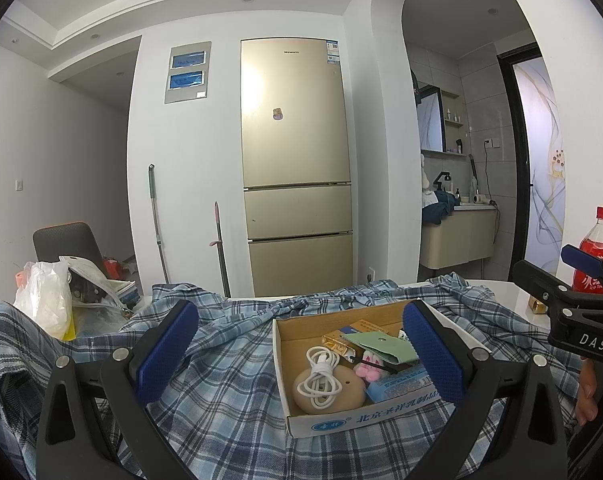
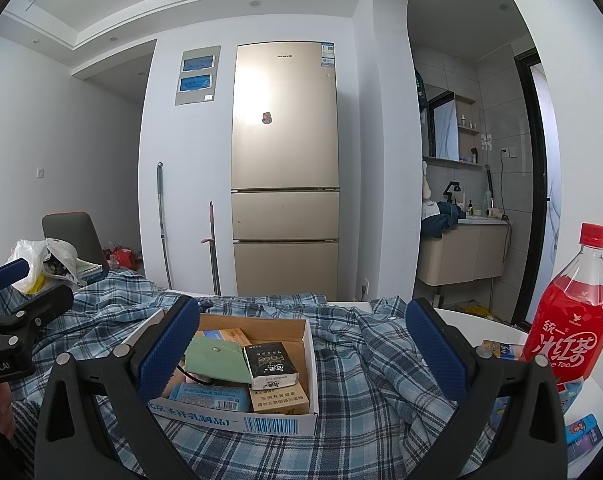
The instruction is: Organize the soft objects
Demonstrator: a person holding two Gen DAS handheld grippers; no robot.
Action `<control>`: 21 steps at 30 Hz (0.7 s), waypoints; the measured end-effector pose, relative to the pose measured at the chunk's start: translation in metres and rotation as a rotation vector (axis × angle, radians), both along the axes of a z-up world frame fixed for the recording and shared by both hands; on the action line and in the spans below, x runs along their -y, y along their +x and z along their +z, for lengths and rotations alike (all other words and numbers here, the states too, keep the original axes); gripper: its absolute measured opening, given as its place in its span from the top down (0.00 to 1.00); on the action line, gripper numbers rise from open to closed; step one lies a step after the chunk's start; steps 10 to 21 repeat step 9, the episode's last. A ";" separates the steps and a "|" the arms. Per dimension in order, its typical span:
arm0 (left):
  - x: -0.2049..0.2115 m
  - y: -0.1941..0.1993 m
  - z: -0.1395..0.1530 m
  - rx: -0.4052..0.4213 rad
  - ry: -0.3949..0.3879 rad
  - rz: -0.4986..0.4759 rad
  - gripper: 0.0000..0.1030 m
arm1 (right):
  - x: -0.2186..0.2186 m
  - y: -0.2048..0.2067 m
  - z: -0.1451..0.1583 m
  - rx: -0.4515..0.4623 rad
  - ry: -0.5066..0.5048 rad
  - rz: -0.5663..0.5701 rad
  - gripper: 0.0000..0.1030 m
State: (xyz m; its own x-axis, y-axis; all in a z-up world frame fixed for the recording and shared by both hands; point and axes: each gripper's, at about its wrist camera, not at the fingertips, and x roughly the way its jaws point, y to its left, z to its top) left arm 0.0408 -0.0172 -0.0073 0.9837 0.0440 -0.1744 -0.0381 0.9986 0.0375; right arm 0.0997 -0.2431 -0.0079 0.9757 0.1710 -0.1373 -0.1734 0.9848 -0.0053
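Note:
A blue plaid shirt (image 1: 229,364) (image 2: 361,364) lies spread and rumpled over the table. On it sits a shallow cardboard box (image 1: 321,420) (image 2: 277,422) holding a coiled white cable (image 1: 321,376), a green pouch (image 1: 385,346) (image 2: 217,360), a small pink plush (image 1: 367,364) and small packets. My left gripper (image 1: 297,350) hangs open above the shirt, its right finger over the box's right side. My right gripper (image 2: 297,350) is open too, its left finger over the box's left part. Neither holds anything.
A red iced-tea bottle (image 2: 569,328) (image 1: 595,256) stands on the white table (image 2: 481,322) at the right, small packets beside it. Plastic bags (image 1: 49,300) and a chair back (image 1: 67,242) are at the left. A gold fridge (image 1: 297,168) and two mops stand behind.

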 end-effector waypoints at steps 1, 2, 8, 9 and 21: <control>0.000 0.000 0.000 0.000 0.000 0.000 0.00 | 0.000 0.000 0.000 0.000 0.000 0.000 0.00; 0.000 0.000 0.000 0.001 0.000 0.001 0.00 | 0.000 0.000 0.000 0.000 0.000 0.000 0.00; 0.000 -0.001 0.000 0.001 0.000 0.000 0.00 | 0.000 0.000 0.000 0.000 0.000 0.000 0.00; 0.000 0.000 0.000 0.001 -0.001 0.000 0.00 | 0.000 0.000 0.000 0.000 0.000 0.000 0.00; 0.000 0.000 0.000 0.001 -0.001 0.000 0.00 | 0.000 0.000 0.000 0.000 0.000 0.000 0.00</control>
